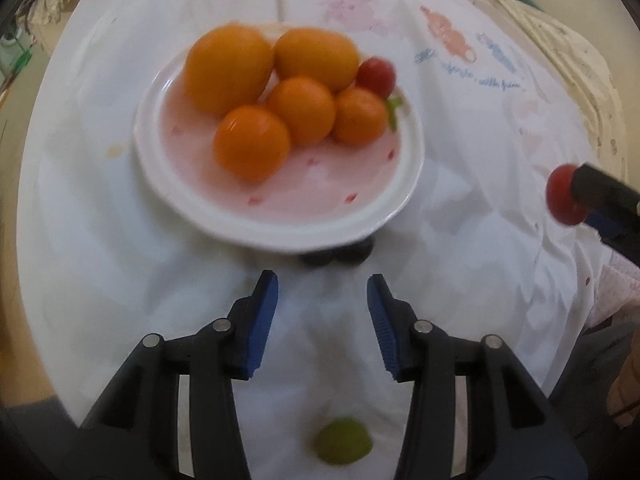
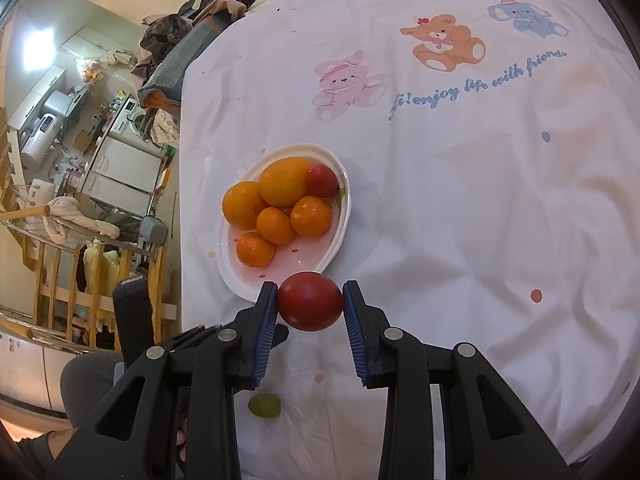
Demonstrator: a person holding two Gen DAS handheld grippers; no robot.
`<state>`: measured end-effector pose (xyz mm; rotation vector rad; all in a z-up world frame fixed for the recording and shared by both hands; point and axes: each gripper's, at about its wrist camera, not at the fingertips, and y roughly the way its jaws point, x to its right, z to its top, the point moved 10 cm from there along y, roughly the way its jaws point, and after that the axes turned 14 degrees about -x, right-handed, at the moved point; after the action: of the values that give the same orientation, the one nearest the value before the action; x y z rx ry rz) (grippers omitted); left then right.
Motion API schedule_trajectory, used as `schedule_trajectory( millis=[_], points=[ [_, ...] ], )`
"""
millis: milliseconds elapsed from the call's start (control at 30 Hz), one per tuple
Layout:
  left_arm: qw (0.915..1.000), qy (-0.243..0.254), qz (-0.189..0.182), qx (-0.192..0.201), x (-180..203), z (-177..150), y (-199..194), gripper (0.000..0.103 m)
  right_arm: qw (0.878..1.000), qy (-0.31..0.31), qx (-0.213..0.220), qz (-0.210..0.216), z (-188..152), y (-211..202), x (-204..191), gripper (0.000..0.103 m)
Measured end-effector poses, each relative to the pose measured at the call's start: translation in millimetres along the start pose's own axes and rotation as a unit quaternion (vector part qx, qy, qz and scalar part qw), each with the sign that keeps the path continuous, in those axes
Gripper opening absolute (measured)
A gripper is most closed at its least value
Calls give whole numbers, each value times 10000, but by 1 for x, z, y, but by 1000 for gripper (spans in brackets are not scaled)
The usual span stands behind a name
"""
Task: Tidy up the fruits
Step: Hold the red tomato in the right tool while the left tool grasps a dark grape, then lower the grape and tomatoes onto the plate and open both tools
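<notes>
A white plate [image 1: 280,236] on the cartoon-print cloth holds several oranges [image 1: 252,142] and a small red tomato [image 1: 375,75]. My left gripper [image 1: 322,288] hangs open just in front of the plate's near rim, with nothing between its blue pads. A green fruit [image 1: 342,440] lies on the cloth beneath it. In the right wrist view my right gripper [image 2: 310,300] is shut on a red tomato [image 2: 310,308], held above the cloth at the near edge of the plate [image 2: 340,236]. That held tomato [image 1: 560,200] also shows at the far right of the left wrist view.
Something dark [image 1: 336,254] pokes out by the plate's near rim. The cloth [image 2: 460,200] spreads wide to the right of the plate. The table's left edge [image 2: 182,200] drops off to a cluttered room. A person's leg [image 2: 88,384] is at lower left.
</notes>
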<state>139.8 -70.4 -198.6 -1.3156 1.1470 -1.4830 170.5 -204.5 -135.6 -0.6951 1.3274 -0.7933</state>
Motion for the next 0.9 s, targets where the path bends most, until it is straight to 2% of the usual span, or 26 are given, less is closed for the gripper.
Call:
schedule_trajectory(
  millis=[33, 100, 133, 467, 600, 800, 900],
  points=[
    [10000, 1, 20, 47, 0, 4, 1, 42, 10000, 4, -3, -3, 0, 0, 1, 35],
    [10000, -41, 12, 52, -1, 11, 5, 28, 10000, 11, -26, -18, 0, 2, 1, 35],
    [9999, -100, -15, 8, -3, 14, 7, 26, 10000, 19, -39, -26, 0, 2, 2, 35],
    [9967, -508, -637, -53, -10, 22, 18, 15, 10000, -9, -58, -14, 0, 4, 2, 35],
    [9976, -446, -534, -47, -9, 18, 13, 15, 10000, -25, -41, -23, 0, 3, 3, 35],
    [9991, -350, -206, -135, -14, -8, -6, 15, 10000, 21, -9, 42, 3, -1, 1, 35],
    [9994, -321, -126, 8, -19, -13, -27, 15, 10000, -6, 4, 89, 2, -3, -3, 35]
  ],
)
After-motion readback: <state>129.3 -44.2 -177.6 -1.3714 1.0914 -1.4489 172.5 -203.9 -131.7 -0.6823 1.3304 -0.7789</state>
